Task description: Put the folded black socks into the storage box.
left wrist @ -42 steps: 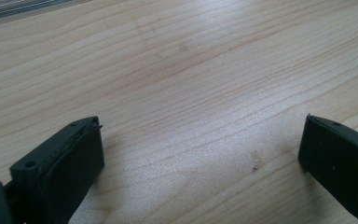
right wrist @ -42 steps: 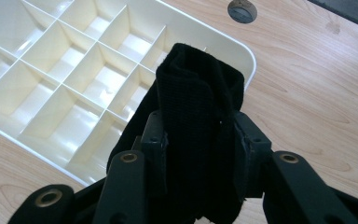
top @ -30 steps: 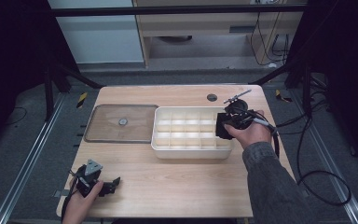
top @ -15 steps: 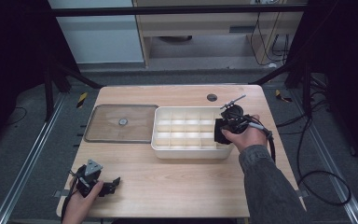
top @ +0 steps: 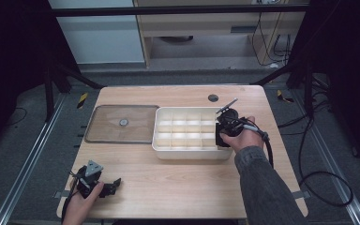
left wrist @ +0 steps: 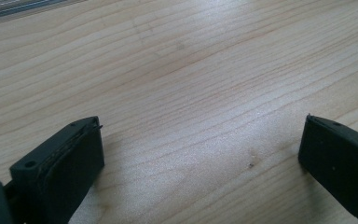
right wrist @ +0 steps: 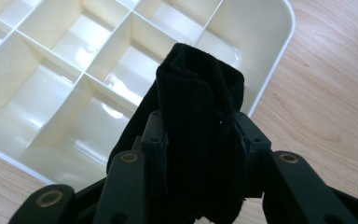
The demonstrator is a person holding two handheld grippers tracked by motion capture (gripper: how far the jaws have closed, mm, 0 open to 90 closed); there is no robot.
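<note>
Right gripper view: the right gripper [right wrist: 198, 140] clamps a folded black cloth [right wrist: 191, 112] above the corner compartments of the cream divided tray [right wrist: 272, 60]. High view adds the clear lid [top: 122, 124] beside the tray and the left gripper [top: 107, 186], its jaws wide apart, resting on the table [top: 178, 183].

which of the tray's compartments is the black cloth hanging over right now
A near-row compartment at the right end of the white divided tray, by the rounded corner. The right gripper holds the folded black cloth there; the compartments to the left lie uncovered.

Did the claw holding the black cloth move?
Yes. The right claw with the black cloth slid toward the near right corner of the white tray.
</note>
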